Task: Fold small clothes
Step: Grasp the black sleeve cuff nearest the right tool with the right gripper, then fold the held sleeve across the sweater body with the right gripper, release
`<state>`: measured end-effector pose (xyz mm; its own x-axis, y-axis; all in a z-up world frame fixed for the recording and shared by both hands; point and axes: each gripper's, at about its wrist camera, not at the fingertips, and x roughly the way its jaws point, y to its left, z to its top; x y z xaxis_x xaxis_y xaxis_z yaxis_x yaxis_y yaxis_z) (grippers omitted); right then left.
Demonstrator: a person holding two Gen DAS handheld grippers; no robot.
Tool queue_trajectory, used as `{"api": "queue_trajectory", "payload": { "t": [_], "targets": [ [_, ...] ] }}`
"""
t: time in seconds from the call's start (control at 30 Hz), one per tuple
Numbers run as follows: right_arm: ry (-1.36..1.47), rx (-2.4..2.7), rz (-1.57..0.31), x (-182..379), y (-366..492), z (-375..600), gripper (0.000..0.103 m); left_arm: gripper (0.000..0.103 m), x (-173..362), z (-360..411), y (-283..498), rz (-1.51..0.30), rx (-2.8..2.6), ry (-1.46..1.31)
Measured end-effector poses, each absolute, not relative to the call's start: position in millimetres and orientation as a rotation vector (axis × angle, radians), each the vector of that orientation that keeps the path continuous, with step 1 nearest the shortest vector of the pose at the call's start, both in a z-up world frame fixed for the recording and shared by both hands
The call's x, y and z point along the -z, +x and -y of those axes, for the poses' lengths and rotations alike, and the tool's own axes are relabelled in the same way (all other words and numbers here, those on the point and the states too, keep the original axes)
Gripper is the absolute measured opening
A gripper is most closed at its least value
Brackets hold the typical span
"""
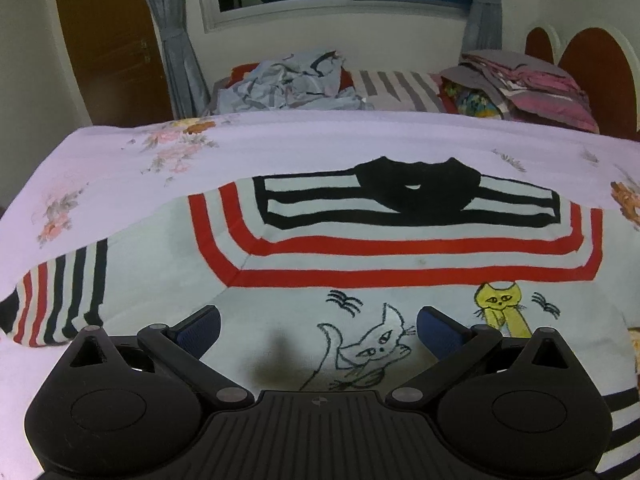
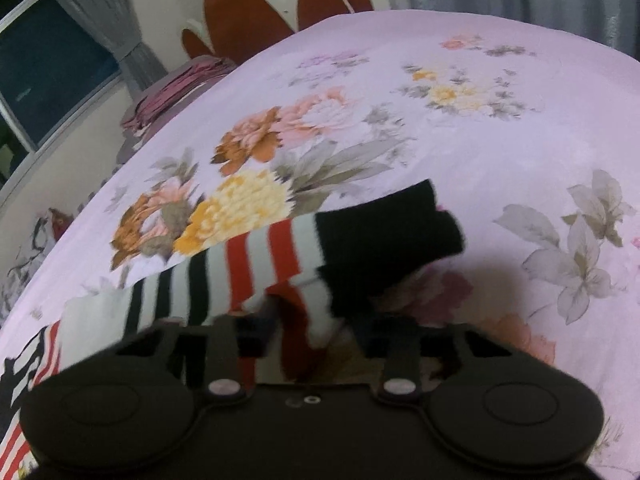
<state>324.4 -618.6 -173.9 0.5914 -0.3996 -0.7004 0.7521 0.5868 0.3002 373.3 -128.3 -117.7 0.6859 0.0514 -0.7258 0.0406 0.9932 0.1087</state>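
A small white sweater point(image 1: 280, 264) with red and black stripes, a black collar point(image 1: 416, 184) and cat drawings lies flat on the floral bedsheet point(image 1: 280, 144). My left gripper point(image 1: 318, 330) is open and empty, hovering over the sweater's lower front near the white cat. Its left sleeve point(image 1: 60, 300) lies spread out to the left. In the right wrist view, my right gripper point(image 2: 310, 326) is shut on the striped right sleeve point(image 2: 256, 264) near its black cuff point(image 2: 384, 232), which is bunched between the fingers. The view is blurred.
Behind the bed's far edge lie a crumpled blue garment pile point(image 1: 288, 80), a striped pillow point(image 1: 400, 88) and a stack of pink and grey clothes point(image 1: 528, 84). A headboard point(image 2: 256, 16) stands at the right. The sheet point(image 2: 480, 128) spreads wide beyond the sleeve.
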Motion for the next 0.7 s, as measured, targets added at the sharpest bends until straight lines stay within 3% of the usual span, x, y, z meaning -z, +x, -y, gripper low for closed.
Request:
{"api": "queue_trajectory", "payload": {
  "t": [0.17, 0.5, 0.7],
  "targets": [
    [0.573, 0.697, -0.579, 162, 323, 613, 0.009, 0.103, 118, 128, 374, -0.803, 0.001, 0.163],
    [0.331, 0.336, -0.479, 94, 381, 490, 0.008, 0.103, 98, 112, 387, -0.771, 0.069, 0.024],
    [0.291, 0.048, -0.548, 102, 425, 374, 0.008, 0.103, 94, 97, 393, -0.770, 0.117, -0.005]
  ]
}}
